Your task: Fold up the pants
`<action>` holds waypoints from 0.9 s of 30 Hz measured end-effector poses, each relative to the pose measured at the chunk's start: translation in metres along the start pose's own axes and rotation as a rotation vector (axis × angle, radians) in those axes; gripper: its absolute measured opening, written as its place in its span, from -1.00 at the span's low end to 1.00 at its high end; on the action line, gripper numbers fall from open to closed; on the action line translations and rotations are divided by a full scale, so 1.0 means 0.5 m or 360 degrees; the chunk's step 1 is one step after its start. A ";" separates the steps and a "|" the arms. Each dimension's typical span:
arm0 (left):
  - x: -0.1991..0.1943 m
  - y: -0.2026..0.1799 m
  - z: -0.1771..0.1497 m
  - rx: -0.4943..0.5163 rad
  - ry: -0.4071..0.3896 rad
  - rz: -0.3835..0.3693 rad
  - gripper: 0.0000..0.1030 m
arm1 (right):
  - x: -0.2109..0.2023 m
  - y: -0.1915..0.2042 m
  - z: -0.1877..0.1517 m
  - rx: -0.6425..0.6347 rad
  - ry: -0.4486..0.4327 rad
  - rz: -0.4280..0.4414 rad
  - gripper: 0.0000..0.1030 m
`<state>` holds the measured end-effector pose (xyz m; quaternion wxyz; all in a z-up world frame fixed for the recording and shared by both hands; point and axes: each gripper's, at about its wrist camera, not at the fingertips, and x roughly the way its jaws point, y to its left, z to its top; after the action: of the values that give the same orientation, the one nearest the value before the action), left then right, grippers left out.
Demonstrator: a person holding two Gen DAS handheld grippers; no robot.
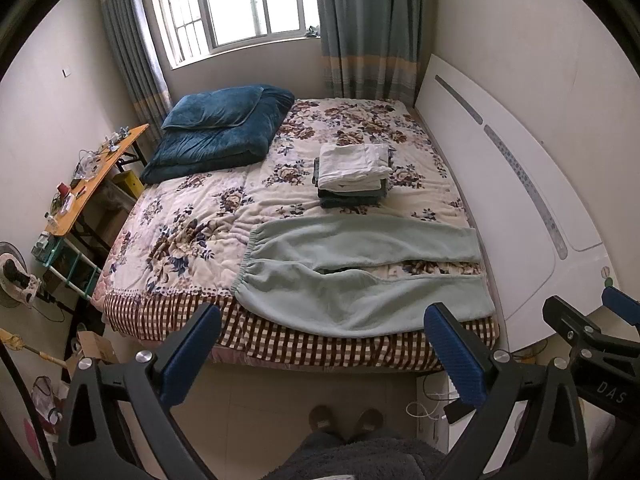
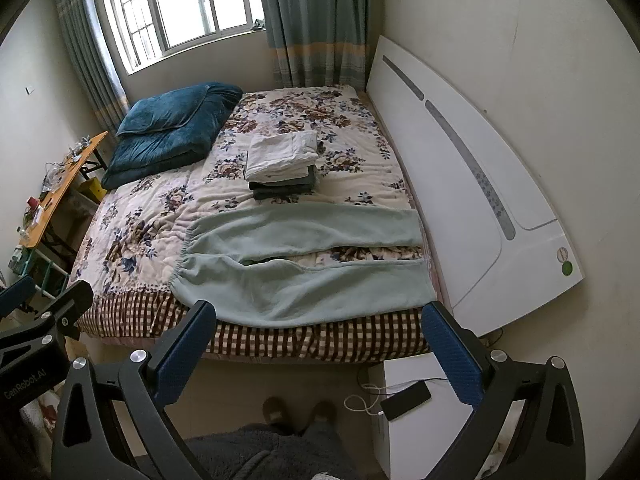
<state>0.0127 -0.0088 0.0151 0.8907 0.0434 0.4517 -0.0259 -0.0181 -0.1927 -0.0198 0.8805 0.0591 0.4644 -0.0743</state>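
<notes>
Pale green fleece pants [image 1: 352, 276] lie flat on the near edge of the floral bed [image 1: 200, 224], waistband to the left, two legs stretching right with a gap between them. They also show in the right wrist view [image 2: 304, 264]. My left gripper [image 1: 324, 320] is open and empty, held above the floor just short of the bed's edge. My right gripper [image 2: 320, 320] is open and empty too, level with the bed's near edge, and shows at the right of the left wrist view [image 1: 592, 312].
A stack of folded clothes [image 1: 352, 172] sits mid-bed behind the pants. A folded blue quilt with a pillow [image 1: 216, 132] lies at the far left. A white headboard [image 1: 520, 184] runs along the right. A white nightstand with a phone [image 2: 404, 400] stands by the bed corner. A cluttered wooden side table [image 1: 92, 176] stands left.
</notes>
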 end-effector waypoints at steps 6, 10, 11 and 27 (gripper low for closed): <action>-0.002 0.001 0.015 0.0010 -0.0001 0.0000 1.00 | 0.001 -0.001 0.000 0.0000 0.0002 0.0000 1.00; -0.002 0.000 0.009 0.0007 -0.0004 0.0003 1.00 | 0.001 0.000 0.000 0.0003 -0.0001 0.0000 1.00; -0.002 -0.001 0.015 0.0008 -0.0004 0.0004 1.00 | -0.002 0.004 0.003 0.0008 -0.0002 0.0000 1.00; 0.002 -0.003 0.020 0.0010 0.0003 0.0001 1.00 | 0.002 0.003 0.003 0.0012 0.0001 0.0006 1.00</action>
<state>0.0211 -0.0113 0.0201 0.8901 0.0465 0.4525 -0.0271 -0.0158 -0.1915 -0.0198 0.8802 0.0634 0.4644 -0.0744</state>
